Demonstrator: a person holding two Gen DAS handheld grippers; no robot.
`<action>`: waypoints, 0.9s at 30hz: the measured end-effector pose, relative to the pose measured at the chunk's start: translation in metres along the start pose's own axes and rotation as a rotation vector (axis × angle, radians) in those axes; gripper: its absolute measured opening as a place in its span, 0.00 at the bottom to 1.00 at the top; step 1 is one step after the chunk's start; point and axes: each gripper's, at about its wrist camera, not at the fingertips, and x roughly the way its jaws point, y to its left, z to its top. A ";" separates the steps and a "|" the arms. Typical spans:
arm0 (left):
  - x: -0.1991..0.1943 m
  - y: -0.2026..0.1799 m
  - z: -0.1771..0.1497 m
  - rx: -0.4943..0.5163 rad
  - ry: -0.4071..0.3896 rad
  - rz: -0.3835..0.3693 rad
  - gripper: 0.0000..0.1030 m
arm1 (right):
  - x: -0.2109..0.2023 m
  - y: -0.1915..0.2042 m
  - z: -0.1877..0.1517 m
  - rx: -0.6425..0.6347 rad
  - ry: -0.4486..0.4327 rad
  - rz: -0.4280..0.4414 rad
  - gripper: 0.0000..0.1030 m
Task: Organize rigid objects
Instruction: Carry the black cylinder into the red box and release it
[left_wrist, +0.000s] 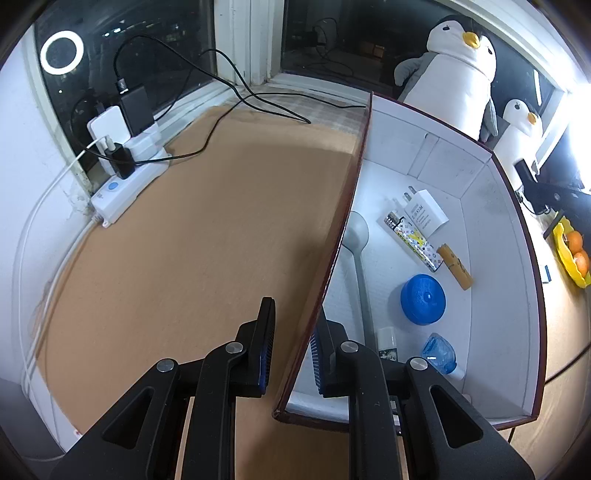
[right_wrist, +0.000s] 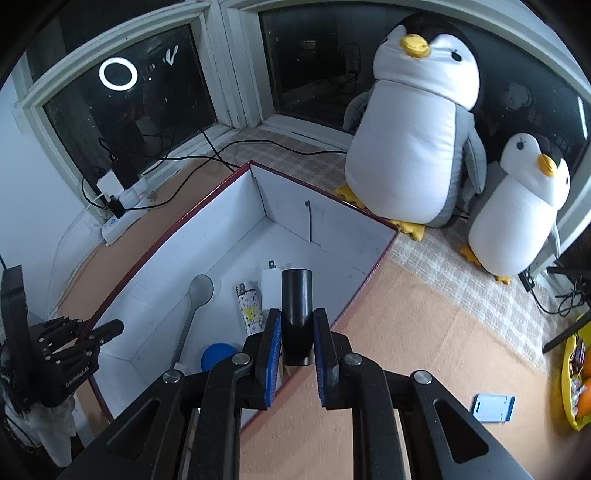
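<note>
My right tongs (right_wrist: 294, 341) are clamped on a black cylinder (right_wrist: 296, 314), which sticks out toward twelve o'clock and hangs over the box (right_wrist: 207, 243), above its near-right rim. My left tongs (left_wrist: 292, 350) pinch the box's left wall (left_wrist: 347, 229), one pad outside and one inside, steadying it.

Inside the box, seen past the left tongs: a spoon (left_wrist: 357, 236) at twelve o'clock, a blue lid (left_wrist: 423, 298) at one, and farther out toward one o'clock a lighter (left_wrist: 412, 240), a white charger (left_wrist: 424, 212) and a wooden clothespin (left_wrist: 455, 266). Close by at three lie a small white bottle (left_wrist: 387, 343) and something blue and clear (left_wrist: 439, 352); I can't quite tell what that is.

So most pieces seem packed already. The cylinder is not yet set down, and on the mat at four o'clock from the right tongs a blue card (right_wrist: 493, 407) is probably still to collect.
</note>
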 end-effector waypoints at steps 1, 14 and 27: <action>0.000 0.000 0.000 0.000 0.001 0.000 0.16 | 0.004 0.001 0.003 -0.006 0.005 -0.007 0.14; 0.004 -0.001 0.000 -0.002 0.006 0.004 0.14 | 0.056 0.002 0.031 -0.030 0.094 -0.052 0.14; 0.006 -0.003 0.001 0.009 0.006 0.015 0.12 | 0.078 -0.004 0.042 -0.017 0.113 -0.068 0.20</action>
